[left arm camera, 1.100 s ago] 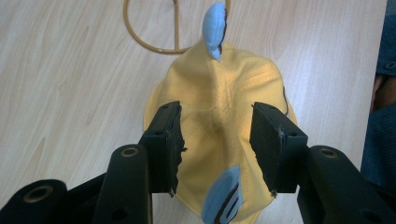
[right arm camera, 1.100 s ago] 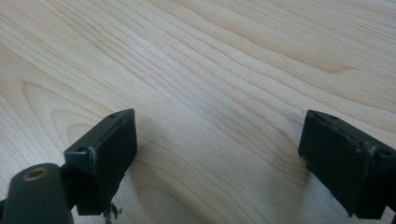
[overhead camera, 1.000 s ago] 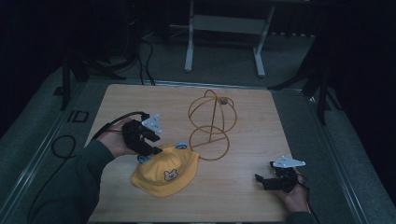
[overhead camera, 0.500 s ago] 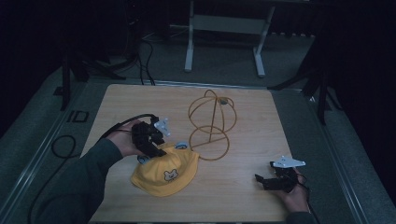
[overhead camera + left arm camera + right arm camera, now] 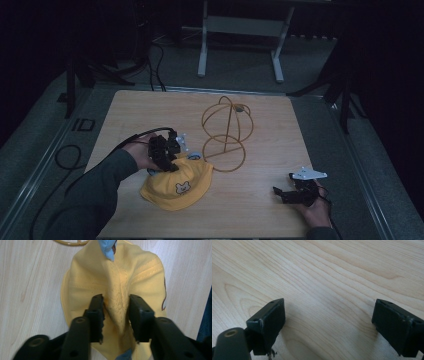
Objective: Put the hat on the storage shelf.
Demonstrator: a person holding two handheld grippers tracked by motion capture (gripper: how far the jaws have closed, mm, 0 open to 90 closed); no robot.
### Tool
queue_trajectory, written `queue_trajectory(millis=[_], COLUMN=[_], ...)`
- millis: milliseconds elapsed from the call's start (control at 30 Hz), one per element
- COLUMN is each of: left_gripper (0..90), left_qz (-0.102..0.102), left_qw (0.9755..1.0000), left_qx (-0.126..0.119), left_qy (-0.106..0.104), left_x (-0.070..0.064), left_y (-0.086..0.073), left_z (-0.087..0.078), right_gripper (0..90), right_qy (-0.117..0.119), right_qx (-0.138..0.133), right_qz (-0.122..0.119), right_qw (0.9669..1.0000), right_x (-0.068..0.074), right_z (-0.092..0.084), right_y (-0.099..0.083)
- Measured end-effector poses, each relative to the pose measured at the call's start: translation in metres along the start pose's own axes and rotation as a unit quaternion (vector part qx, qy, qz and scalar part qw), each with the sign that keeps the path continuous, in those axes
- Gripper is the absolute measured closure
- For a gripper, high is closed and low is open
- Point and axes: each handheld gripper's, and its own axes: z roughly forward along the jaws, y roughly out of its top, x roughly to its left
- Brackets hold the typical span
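The left gripper [image 5: 116, 317] has its jaws pressed in on either side of a raised fold of the yellow cap [image 5: 117, 287], pinching the stitched cloth between them. Blue trim [image 5: 107, 247] shows at the cap's far edge. In the high view this gripper [image 5: 164, 152] sits on the cap's [image 5: 177, 182] rear edge, and the cap lies on the bench [image 5: 125, 110] near its front, a small bear face on its crown. Just beyond it stands a gold wire stand [image 5: 226, 132], its round base touching the bench beside the cap.

The right gripper [image 5: 328, 325] has its jaws spread wide with bare wood between them. It [image 5: 295, 192] rests at the bench's front right, well apart from the cap.
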Motion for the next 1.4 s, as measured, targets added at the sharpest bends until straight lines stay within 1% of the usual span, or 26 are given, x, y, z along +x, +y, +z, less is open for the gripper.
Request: queue_trajectory(millis=[33,100,167,200,333,533,700,933,1067,1300,1400], left_gripper=[75.9,79.7,81.6,81.6,82.8,83.4,83.4,83.3,83.3,83.3,83.3], left_qz=[0.002,0.005,0.007,0.011,0.012,0.010,0.008,0.009,0.006,0.008,0.004], left_qw=[1.0000,1.0000,0.9999,0.9999,0.9997,0.9996,0.9992,0.9988,0.9979,0.9976,0.9971], left_qx=[-0.001,-0.002,-0.001,-0.001,-0.013,-0.022,-0.037,-0.048,-0.064,-0.067,-0.074], left_qy=[-0.003,-0.006,-0.008,-0.009,-0.016,-0.015,-0.009,0.004,0.009,0.013,0.017], left_x=[0.000,-0.001,-0.001,-0.002,-0.001,0.002,0.003,0.005,0.008,0.009,0.010], left_y=[0.000,0.000,0.000,0.000,-0.001,-0.003,-0.005,-0.007,-0.009,-0.012,-0.013], left_z=[0.000,0.000,0.000,-0.001,-0.004,-0.013,-0.023,-0.036,-0.044,-0.053,-0.057], right_gripper=[11.4,11.4,11.4,11.4,11.4,11.4,11.4,11.4,11.4,11.4,11.4], right_qy=[0.000,0.000,0.000,0.000,0.000,0.000,0.001,0.000,0.000,0.000,0.000], right_qx=[0.000,0.000,0.000,0.000,0.001,0.000,0.001,0.000,0.000,0.000,0.000], right_qz=[0.000,0.000,0.000,0.000,0.000,0.000,0.000,0.000,0.000,0.001,0.001], right_qw=[1.0000,1.0000,1.0000,1.0000,1.0000,1.0000,1.0000,1.0000,1.0000,1.0000,1.0000], right_x=[0.000,0.000,0.000,0.000,0.000,0.000,0.000,0.000,0.000,0.000,0.000], right_z=[0.000,0.000,0.000,0.000,0.000,0.000,0.000,0.000,0.000,0.000,0.000], right_y=[0.000,0.000,0.000,0.000,0.000,0.000,0.000,0.000,0.000,0.000,0.000])
